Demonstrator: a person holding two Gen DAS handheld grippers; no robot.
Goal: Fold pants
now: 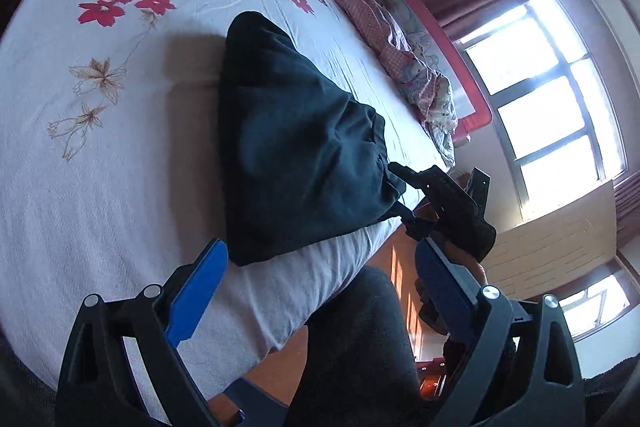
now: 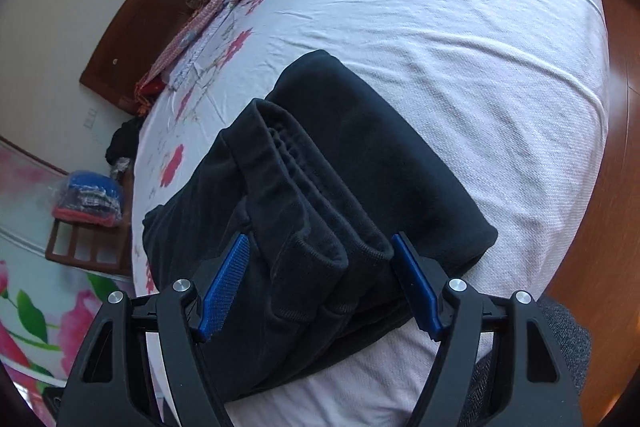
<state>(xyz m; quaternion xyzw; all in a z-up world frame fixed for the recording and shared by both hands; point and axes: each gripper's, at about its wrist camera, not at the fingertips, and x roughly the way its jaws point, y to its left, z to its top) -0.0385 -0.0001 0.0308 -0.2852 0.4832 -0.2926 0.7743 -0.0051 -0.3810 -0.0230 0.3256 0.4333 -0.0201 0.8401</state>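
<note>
Pants lie folded on the near edge of the bed, long axis running near to far, their near end between the wide-open, empty right gripper, while the left gripper, also open and empty, hangs farther off.
</note>
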